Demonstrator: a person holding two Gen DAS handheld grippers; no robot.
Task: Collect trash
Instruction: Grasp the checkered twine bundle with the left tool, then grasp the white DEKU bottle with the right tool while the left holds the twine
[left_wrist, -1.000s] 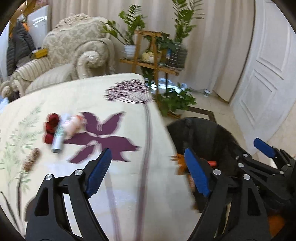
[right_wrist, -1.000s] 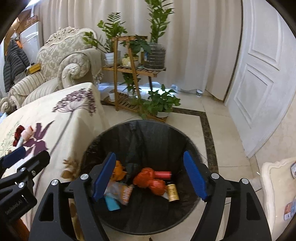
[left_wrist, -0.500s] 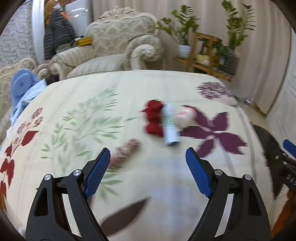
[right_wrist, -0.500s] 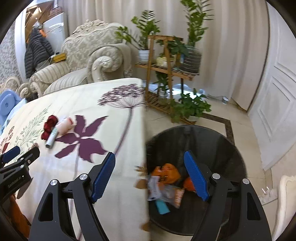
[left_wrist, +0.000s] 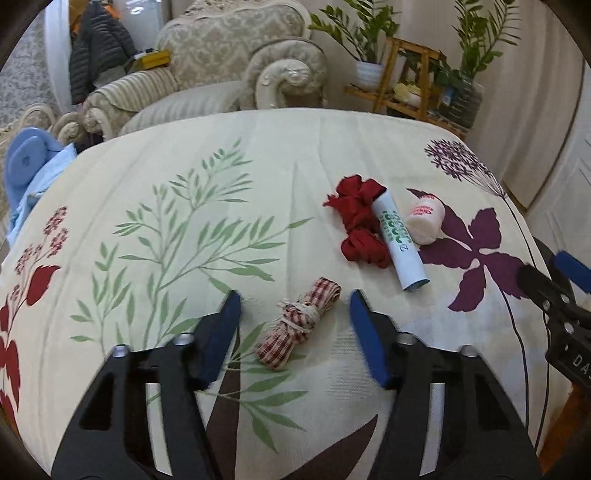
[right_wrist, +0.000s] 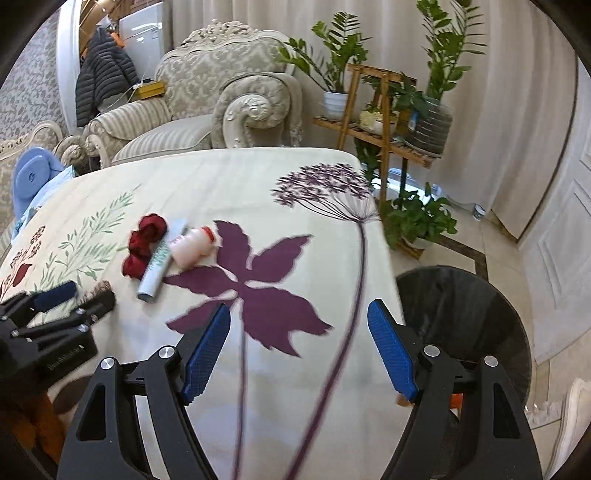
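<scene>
My left gripper (left_wrist: 293, 306) is open, its blue pads either side of a red-checked ribbon bundle (left_wrist: 299, 326) lying on the floral tablecloth (left_wrist: 184, 177). Behind it lie a red ribbon bundle (left_wrist: 360, 221), a white tube with green print (left_wrist: 399, 240) and a small white bottle (left_wrist: 426, 218). My right gripper (right_wrist: 299, 328) is open and empty above the cloth near the table's right edge. The black trash bin (right_wrist: 469, 317) stands on the floor to its right. The red ribbon (right_wrist: 144, 245), tube (right_wrist: 159, 262) and bottle (right_wrist: 192, 247) also show in the right wrist view.
An ornate beige armchair (left_wrist: 236, 66) stands behind the table. A wooden plant shelf (right_wrist: 384, 122) with potted plants and a floor plant (right_wrist: 417, 218) stand at the back right. A blue object (left_wrist: 27, 162) lies at the table's far left. A white door (right_wrist: 561, 229) is on the right.
Both grippers have swung left from the bin over the table. My left gripper has moved forward so that the checked ribbon bundle lies between its pads.
</scene>
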